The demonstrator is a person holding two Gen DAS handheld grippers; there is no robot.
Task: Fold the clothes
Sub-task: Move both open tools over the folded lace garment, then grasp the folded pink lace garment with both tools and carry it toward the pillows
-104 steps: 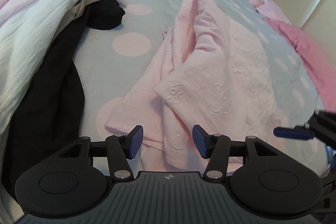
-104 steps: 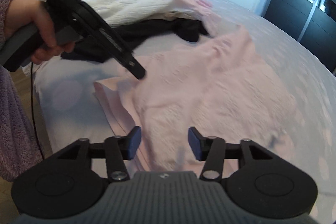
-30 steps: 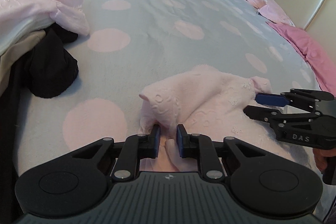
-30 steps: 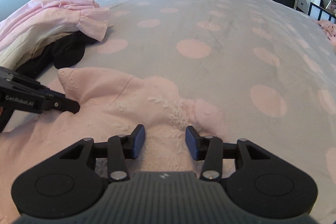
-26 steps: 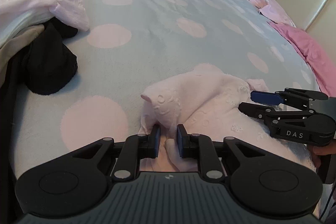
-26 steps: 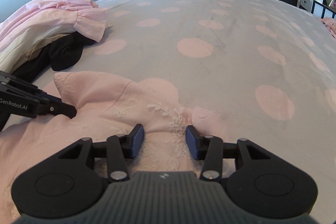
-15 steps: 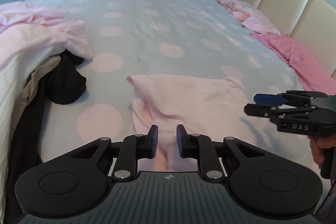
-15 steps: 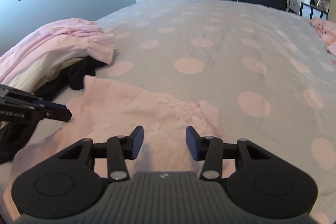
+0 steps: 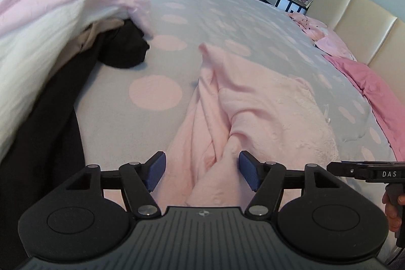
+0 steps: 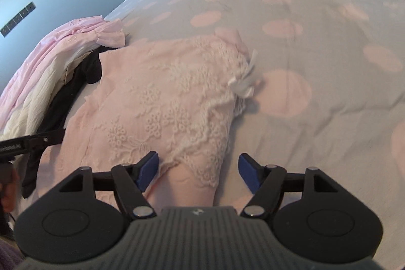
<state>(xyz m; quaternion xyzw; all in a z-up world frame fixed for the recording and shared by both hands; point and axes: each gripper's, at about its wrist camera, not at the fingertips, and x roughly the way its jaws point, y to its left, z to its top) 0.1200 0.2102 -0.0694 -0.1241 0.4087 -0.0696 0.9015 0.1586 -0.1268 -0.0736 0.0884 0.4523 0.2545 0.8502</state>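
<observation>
The pink top (image 9: pixel 255 108) lies crumpled on the bed (image 9: pixel 210 17), near its front edge, beside a heap of clothes (image 9: pixel 45 47) in pink, cream and black.

Only the left wrist view shows the cream headboard (image 9: pixel 364 24), the darker pink bedding (image 9: pixel 372 82) below it, the nightstand (image 9: pixel 286 0) at the back, and the long folds running up the top's side. The right gripper (image 9: pixel 354 170) enters that view at the right edge, with fingers of the hand (image 9: pixel 393 206) on its grip.

Only the right wrist view shows the top's lace front (image 10: pixel 162 103), a small white tag (image 10: pixel 244 85) at its far edge, the grey wall with a switch plate (image 10: pixel 17 18), and the left gripper's arm (image 10: pixel 33 141) coming in from the left.

The left gripper (image 9: pixel 202 175) has its jaws opening, now wide; a bunched fold of the top rises between them, and the blue pads (image 9: pixel 249 173) look clear of it. The right gripper (image 10: pixel 198 171) is likewise opening wide over the lace hem, which lies between the jaws nearer the left pad (image 10: pixel 146 171); it holds nothing.
</observation>
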